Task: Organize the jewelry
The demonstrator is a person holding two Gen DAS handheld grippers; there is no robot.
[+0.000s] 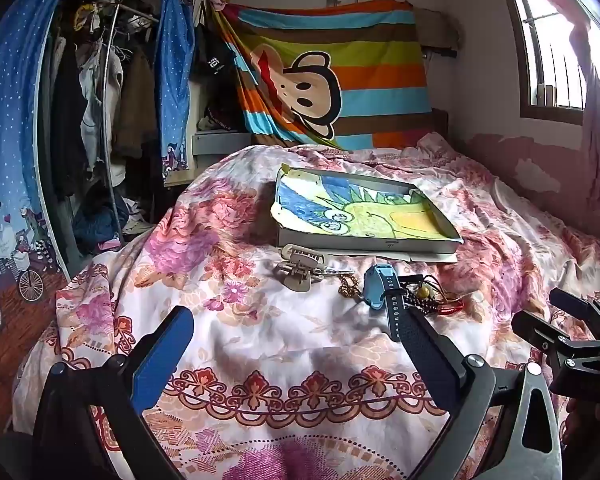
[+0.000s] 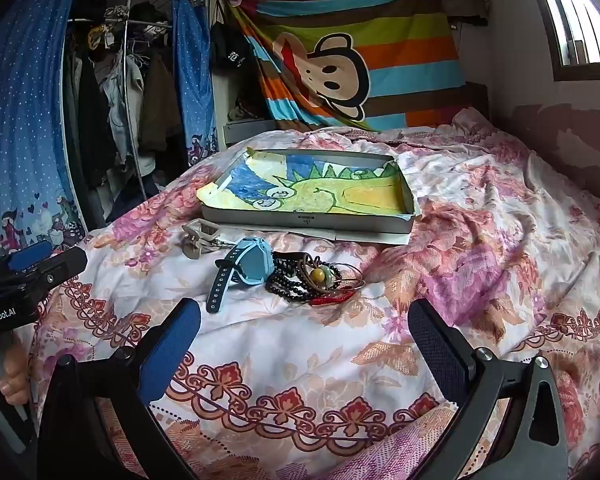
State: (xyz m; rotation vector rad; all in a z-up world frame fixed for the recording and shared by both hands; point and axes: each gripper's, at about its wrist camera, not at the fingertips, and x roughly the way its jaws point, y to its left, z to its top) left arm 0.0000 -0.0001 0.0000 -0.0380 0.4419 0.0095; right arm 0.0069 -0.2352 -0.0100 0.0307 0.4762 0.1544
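Both tongs hang spread wide over the bed with nothing between their fingers: the left tongs sit low above the floral bedspread, and the right tongs hover just beside them, each showing at the edge of the other's view. On the bedspread ahead lies a small heap of jewelry. A light blue watch with a dark perforated strap rests at the left of the heap, its strap trailing toward the tongs. Touching it on the right is a pile of black bead bracelets, tangled with a brown cord carrying a yellow bead and a red cord at the near edge. A beige hair claw clip lies just left of the watch and slightly farther back; in the left wrist view a gold chain shows between clip and watch. Behind all of these, near but apart, sits a shallow grey box lined with a child's crayon drawing in blue, green and yellow. A striped monkey-face cloth hangs on the far wall.
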